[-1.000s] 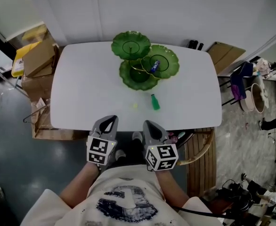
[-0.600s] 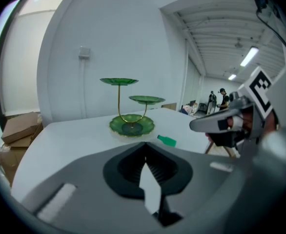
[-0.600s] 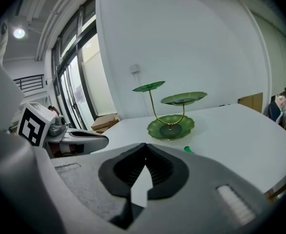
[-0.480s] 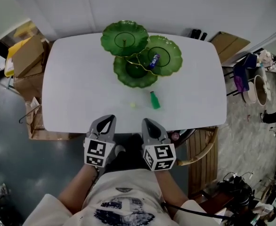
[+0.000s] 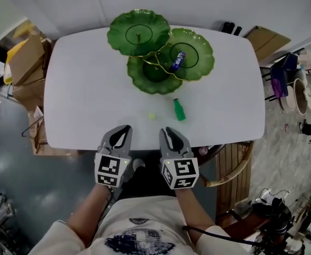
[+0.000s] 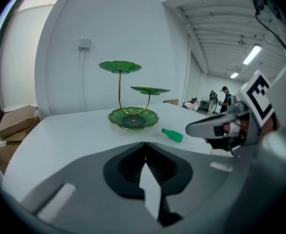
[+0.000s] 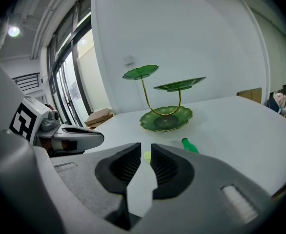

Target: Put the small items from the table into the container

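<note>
1. Grippers at the near edge of the table [image 5: 81, 100]: left gripper [image 5: 124, 129] is pressed fully together and empty, right gripper [image 5: 169, 131] is opening, jaws a little apart with nothing gripped.
2. Just ahead of the right jaws, a touch to their left, is the small yellow-green ball [image 5: 152, 116]. It's tiny, round and likely to roll, so widen, straddle it, then close gently.
3. Beyond, ahead-right, the green bottle [image 5: 179, 109] lies on its side.
4. Farthest is the three-tier green dish stand [image 5: 155, 70], with a blue packet [image 5: 178, 60] in its right dish.

bare workroom: cardboard boxes [image 5: 26, 57], cables [image 5: 270, 217]
</note>
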Action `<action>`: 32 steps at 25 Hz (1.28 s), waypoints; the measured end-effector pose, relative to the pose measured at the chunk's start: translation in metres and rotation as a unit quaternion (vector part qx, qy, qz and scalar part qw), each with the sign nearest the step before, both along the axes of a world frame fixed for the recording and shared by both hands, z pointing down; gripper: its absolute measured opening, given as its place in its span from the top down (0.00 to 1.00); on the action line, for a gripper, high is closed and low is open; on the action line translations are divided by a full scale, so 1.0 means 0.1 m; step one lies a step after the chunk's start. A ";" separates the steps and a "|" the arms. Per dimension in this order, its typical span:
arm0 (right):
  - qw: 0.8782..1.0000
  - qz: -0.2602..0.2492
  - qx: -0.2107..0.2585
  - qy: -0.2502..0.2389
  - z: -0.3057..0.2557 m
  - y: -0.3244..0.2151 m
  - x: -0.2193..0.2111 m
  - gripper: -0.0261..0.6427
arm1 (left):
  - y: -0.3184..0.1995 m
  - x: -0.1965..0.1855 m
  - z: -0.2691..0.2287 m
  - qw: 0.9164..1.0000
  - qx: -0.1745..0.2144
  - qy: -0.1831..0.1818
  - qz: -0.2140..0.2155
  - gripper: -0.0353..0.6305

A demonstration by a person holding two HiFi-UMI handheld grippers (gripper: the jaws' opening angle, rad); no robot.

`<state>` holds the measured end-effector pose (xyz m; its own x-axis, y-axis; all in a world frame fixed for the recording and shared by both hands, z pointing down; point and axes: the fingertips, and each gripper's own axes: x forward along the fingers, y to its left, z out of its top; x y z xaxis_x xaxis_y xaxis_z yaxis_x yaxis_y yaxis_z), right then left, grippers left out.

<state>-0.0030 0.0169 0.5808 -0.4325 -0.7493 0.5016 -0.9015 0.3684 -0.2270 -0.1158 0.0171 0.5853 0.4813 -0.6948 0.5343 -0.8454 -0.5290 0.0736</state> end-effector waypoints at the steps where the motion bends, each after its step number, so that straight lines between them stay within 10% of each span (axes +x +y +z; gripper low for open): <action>1: 1.000 0.000 0.000 0.001 0.02 -0.02 -0.01 0.86 | -0.01 0.00 0.02 1.000 0.000 0.001 -0.001 0.96; 11: 1.000 -0.018 -0.004 0.014 0.37 -0.15 -0.09 0.64 | -0.15 0.01 0.26 1.000 0.001 0.008 -0.015 0.96; 32: 0.995 -0.086 -0.008 0.058 0.81 -0.43 -0.45 0.65 | -0.40 -0.05 0.64 0.999 -0.023 -0.004 -0.034 0.96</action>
<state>-0.0475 -0.0265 0.6615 -0.4922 -0.6610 0.5664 -0.8460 0.5165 -0.1324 -0.1208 -0.0233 0.6493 0.4300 -0.7006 0.5694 -0.8796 -0.4672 0.0893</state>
